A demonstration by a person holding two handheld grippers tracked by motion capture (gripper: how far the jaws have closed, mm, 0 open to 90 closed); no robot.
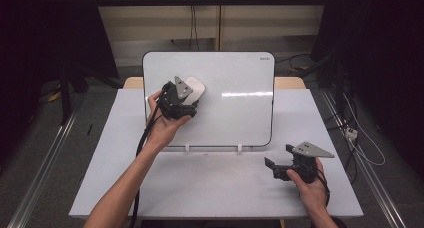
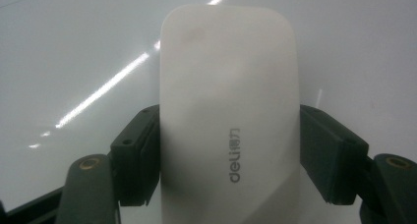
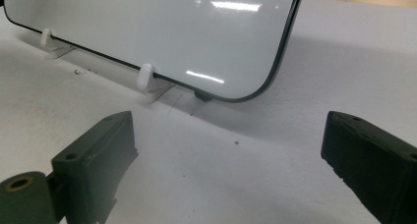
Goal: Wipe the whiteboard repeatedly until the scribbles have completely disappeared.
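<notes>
A whiteboard (image 1: 235, 113) leans on small white clips on the table; its lower right corner (image 3: 236, 47) fills the top of the right gripper view. My left gripper (image 1: 192, 95) is up against the board's upper left, shut on a white eraser (image 1: 195, 88). In the left gripper view both black pads (image 2: 140, 155) press the sides of the white eraser (image 2: 228, 111), which lies flat on the board surface (image 2: 74, 47). My right gripper (image 1: 280, 160) rests low on the table near the front right, jaws wide apart with nothing between them (image 3: 228, 155).
The white table (image 1: 220, 188) reaches to the front edge. Two white clips (image 3: 146, 76) hold up the board's bottom edge. Dark floor, rails and cables lie either side of the table.
</notes>
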